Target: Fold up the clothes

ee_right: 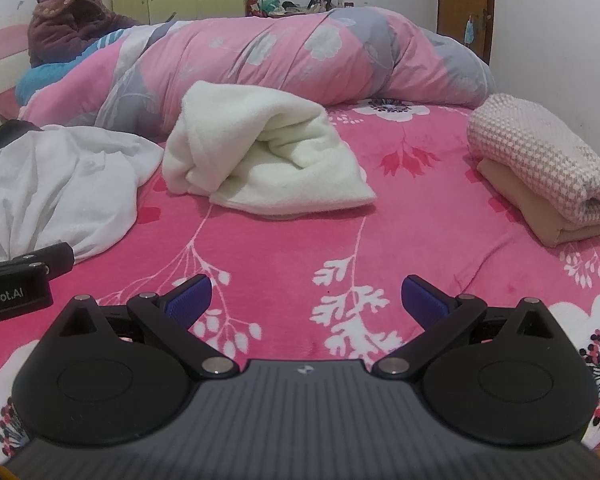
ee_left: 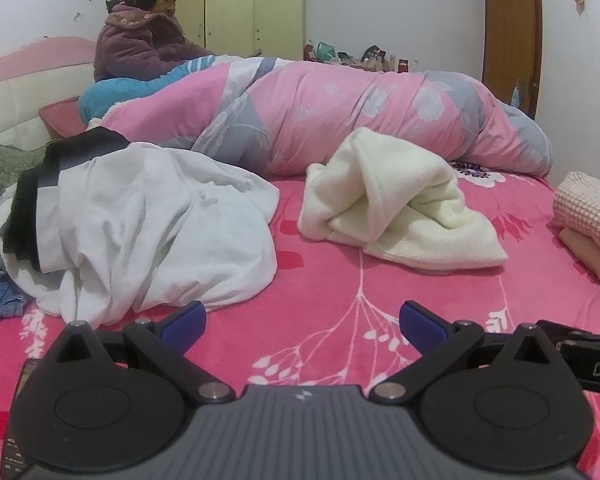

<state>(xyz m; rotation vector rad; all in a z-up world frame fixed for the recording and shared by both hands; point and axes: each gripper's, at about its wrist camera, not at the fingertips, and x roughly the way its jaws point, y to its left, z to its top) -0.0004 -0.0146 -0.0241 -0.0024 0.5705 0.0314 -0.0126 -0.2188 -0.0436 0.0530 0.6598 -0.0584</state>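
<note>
Left wrist view: pink floral bedspread (ee_left: 320,280), rolled quilt (ee_left: 340,120), wardrobe (ee_left: 252,4).

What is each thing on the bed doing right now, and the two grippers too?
Left gripper: open, empty, above the bed sheet.
Right gripper: open, empty.
White garment: crumpled in a heap, not folded.
Cream fleece: bunched up loosely, not folded flat.
Checked pink cloth: folded, lying on top of a folded peach cloth.
Pink quilt: rolled into a long bundle at the back.
</note>
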